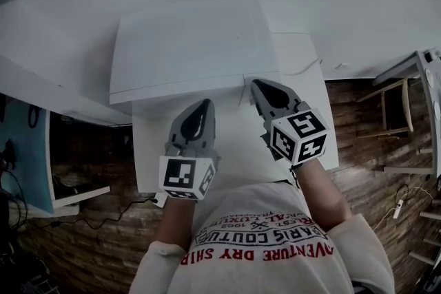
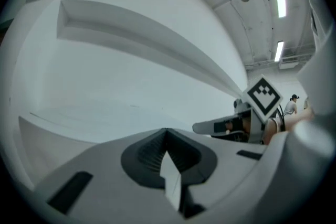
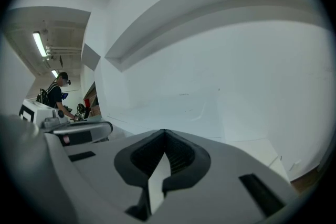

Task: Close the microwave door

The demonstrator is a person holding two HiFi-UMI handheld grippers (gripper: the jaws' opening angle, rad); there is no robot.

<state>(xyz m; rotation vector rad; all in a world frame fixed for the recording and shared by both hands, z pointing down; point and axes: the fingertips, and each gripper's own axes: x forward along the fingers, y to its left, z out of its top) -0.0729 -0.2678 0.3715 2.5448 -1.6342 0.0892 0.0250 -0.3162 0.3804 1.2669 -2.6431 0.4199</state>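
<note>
Microwave, white and boxy, sits at the back of a white table, its front face flat with no door edge standing out. The left gripper hovers just before the front edge, jaws pressed together on nothing. The right gripper, also closed and empty, has its tip at the front edge near the right corner; contact cannot be told. Bare tabletop lies between both grippers, and the table's right edge is close by.
</note>
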